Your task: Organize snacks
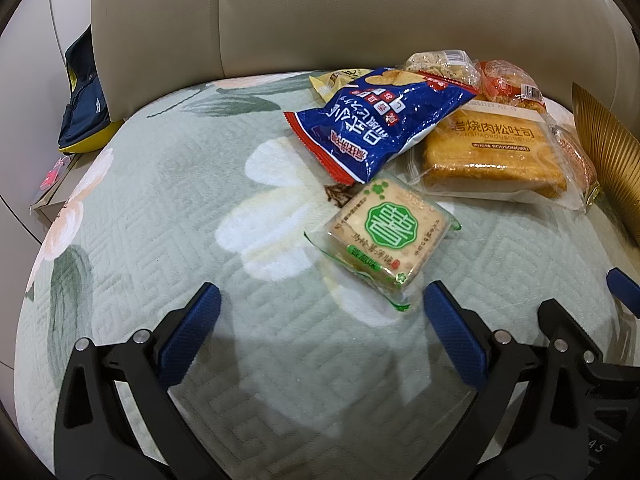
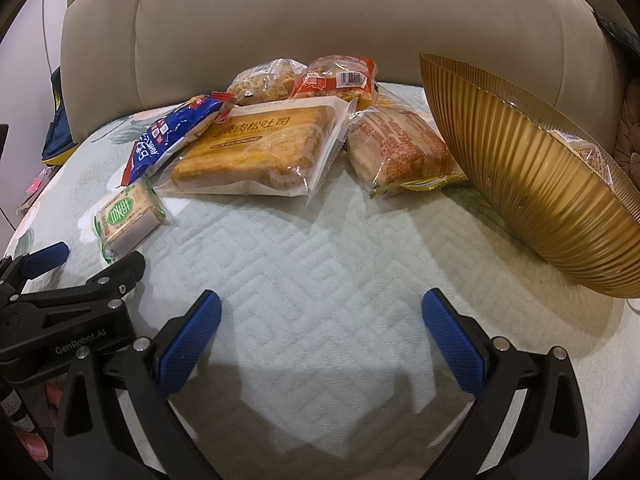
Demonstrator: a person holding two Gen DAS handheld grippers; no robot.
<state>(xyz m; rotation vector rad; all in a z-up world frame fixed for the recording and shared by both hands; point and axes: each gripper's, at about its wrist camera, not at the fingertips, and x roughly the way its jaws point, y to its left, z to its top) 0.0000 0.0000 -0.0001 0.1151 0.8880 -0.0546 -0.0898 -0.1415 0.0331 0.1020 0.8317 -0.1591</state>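
Note:
Several wrapped snacks lie on a pale green quilted cushion (image 1: 168, 184). A square green-label biscuit pack (image 1: 390, 232) (image 2: 128, 216) sits just ahead of my left gripper (image 1: 320, 300), which is open and holds nothing. Behind the pack are a blue crisps bag (image 1: 380, 120) (image 2: 168, 136) and a clear-wrapped toast loaf (image 1: 492, 152) (image 2: 260, 148). An orange-print bun pack (image 2: 400, 148) lies beside a gold ribbed bowl (image 2: 532, 176) (image 1: 604, 148) that holds one wrapped snack (image 2: 588, 152). My right gripper (image 2: 320, 308) is open over bare cushion.
A beige leather sofa back (image 1: 360, 12) (image 2: 320, 20) rises behind the cushion. Two more packs, a noodle snack (image 2: 264, 80) and an orange-wrapped cake (image 2: 340, 78), lie at the rear. A dark blue and yellow bag (image 1: 84, 108) sits off the left edge.

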